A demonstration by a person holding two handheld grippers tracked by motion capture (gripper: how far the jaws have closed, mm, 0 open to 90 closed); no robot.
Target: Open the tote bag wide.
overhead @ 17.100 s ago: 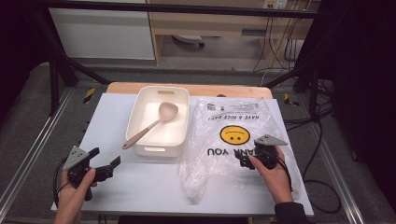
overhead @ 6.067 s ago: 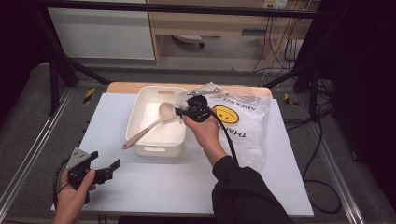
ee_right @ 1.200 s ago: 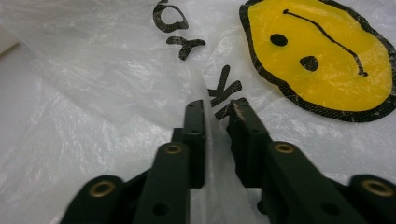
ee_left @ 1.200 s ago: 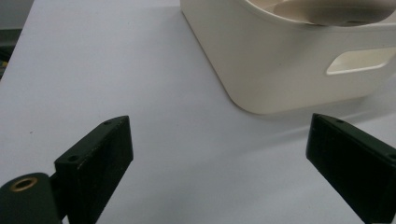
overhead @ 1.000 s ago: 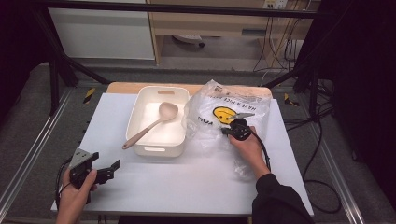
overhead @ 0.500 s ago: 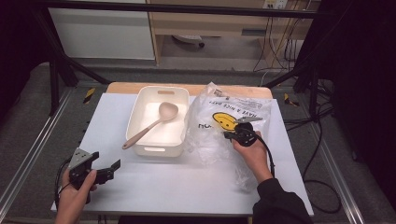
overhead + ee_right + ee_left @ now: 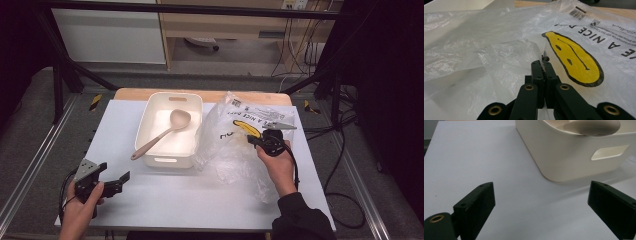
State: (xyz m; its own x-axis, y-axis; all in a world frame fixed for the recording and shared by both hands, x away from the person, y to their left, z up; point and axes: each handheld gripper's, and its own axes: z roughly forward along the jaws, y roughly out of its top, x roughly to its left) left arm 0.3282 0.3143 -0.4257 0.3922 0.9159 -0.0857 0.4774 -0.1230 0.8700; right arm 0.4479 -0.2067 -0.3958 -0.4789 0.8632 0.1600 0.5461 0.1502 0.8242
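Note:
A clear plastic bag (image 7: 235, 145) with a yellow smiley face (image 7: 574, 58) lies crumpled on the right half of the white table (image 7: 165, 200). My right gripper (image 7: 256, 142) is shut on a fold of the bag (image 7: 506, 60), its jaws pressed together on the film. A cream tub (image 7: 155, 145) stands left of the bag with a wooden spoon (image 7: 160, 132) resting in it. At the table's front left my left gripper (image 7: 116, 181) is open with nothing between its jaws, facing the tub's near wall (image 7: 574, 157).
A wooden strip (image 7: 200, 95) runs along the far edge of the table. Metal frame bars (image 7: 35, 170) flank both sides, and cables (image 7: 340, 165) trail on the floor at the right. Bare tabletop lies between the two grippers.
My right gripper has drawn the bag fold toward the near right, so the bag stands more bunched beside the tub. The left gripper has barely moved.

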